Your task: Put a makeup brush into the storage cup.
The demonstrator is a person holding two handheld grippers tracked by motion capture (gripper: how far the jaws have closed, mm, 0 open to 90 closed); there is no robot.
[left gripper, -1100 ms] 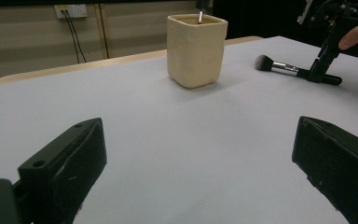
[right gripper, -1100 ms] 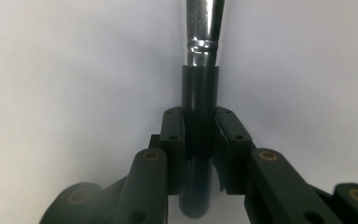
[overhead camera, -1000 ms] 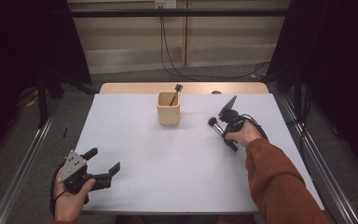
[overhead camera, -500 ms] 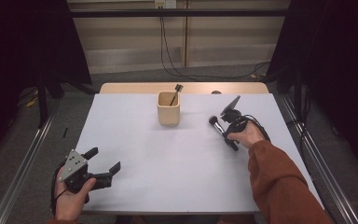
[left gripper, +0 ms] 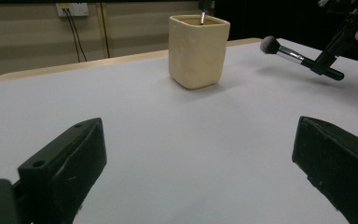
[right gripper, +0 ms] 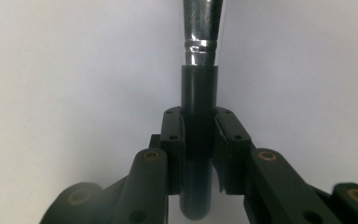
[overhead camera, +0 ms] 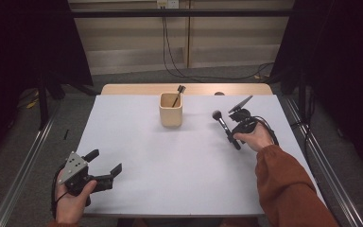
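Observation:
A black-handled makeup brush (overhead camera: 223,125) with a silver ferrule hangs a little above the white table (overhead camera: 179,165) at the right, its dark tuft pointing toward the cup. My right gripper (overhead camera: 231,134) is shut on the brush handle; in the right gripper view the pads of that gripper (right gripper: 199,126) clamp the handle of the brush (right gripper: 200,84) near its end. A cream cup (overhead camera: 171,109) stands at the back middle with another thin brush (overhead camera: 178,94) leaning in it. My left gripper (overhead camera: 106,161) rests at the front left, open with nothing between its fingers; the left gripper view shows this gripper (left gripper: 200,130) facing the cup (left gripper: 198,49).
A wooden edge (overhead camera: 137,89) borders the table's far side, and cables hang down the wall behind it. Metal rails run along the floor on both sides. An orange sleeve (overhead camera: 288,189) covers the front right corner.
The right gripper with the brush has shifted slightly away from the person. The left gripper has kept still.

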